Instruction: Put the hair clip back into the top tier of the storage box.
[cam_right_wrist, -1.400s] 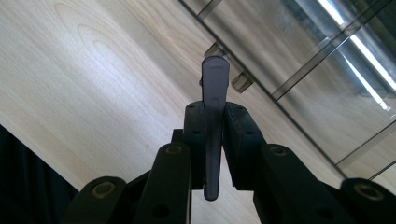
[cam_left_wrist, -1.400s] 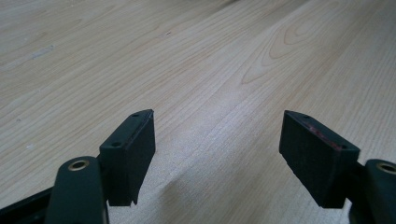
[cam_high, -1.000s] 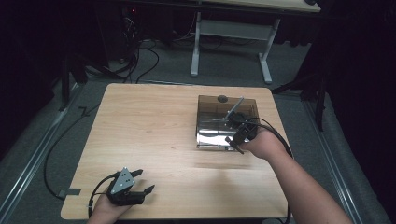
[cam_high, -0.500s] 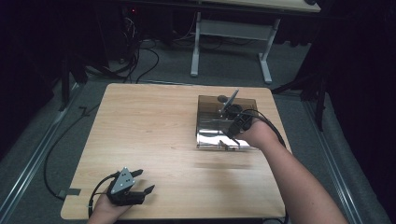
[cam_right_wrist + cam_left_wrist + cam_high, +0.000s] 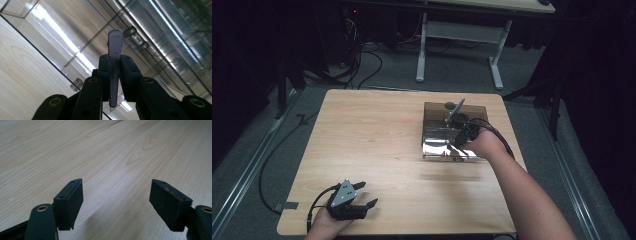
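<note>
A clear, smoke-tinted plastic box (image 5: 437, 112) stands on the right half of the wooden table (image 5: 377, 130). My right gripper (image 5: 459, 140) reaches down over the box's front part. Its jaws (image 5: 115, 60) are shut on a thin, dark translucent tab (image 5: 114, 45) with a rounded tip, seen edge-on against the box's glossy walls (image 5: 62, 37). My left gripper (image 5: 368, 194) rests near the table's front left corner. It is open (image 5: 116, 195), with bare wood between its pads.
The table's front edge runs just under the left hand and its right edge lies close beside the box. Behind the table stand the white legs of another desk (image 5: 422, 45), and cables (image 5: 362, 65) trail over the grey floor.
My right hand has shifted a little over the box and sunk lower, still pinching the tab. The left gripper has not moved.
</note>
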The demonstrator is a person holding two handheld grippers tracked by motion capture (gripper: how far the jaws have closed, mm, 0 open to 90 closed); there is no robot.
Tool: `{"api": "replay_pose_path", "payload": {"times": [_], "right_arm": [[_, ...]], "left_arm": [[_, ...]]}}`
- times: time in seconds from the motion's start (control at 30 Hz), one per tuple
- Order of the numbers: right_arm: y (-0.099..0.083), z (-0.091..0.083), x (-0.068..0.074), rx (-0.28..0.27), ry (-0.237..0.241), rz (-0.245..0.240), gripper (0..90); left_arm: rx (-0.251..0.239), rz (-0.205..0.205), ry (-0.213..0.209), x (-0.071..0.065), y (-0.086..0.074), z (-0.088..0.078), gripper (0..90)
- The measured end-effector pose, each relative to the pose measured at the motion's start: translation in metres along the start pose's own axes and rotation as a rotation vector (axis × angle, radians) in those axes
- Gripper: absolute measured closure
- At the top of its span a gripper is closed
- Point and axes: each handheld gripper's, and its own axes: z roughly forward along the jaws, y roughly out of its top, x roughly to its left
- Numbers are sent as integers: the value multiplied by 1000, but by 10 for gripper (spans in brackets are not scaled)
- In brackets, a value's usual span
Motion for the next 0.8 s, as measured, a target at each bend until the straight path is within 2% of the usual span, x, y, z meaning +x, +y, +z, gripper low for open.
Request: {"api": "replay_pose_path", "payload": {"times": [0.1, 0.33, 0.53, 0.57, 0.8], "right_arm": [[1, 4, 2, 8, -5, -20, 820], [-1, 6, 1, 4, 16, -3, 822], [1, 6, 5, 21, 9, -25, 821], [0, 7, 6, 27, 7, -15, 821], [4, 13, 6, 35, -3, -27, 815]], "left_arm": [[-2, 1, -1, 0, 0, -1, 276], [-4, 2, -2, 0, 0, 0, 276], [-3, 1, -7, 0, 0, 0, 276], [-4, 1, -6, 0, 0, 0, 276], [-2, -3, -9, 1, 0, -1, 275]]}}
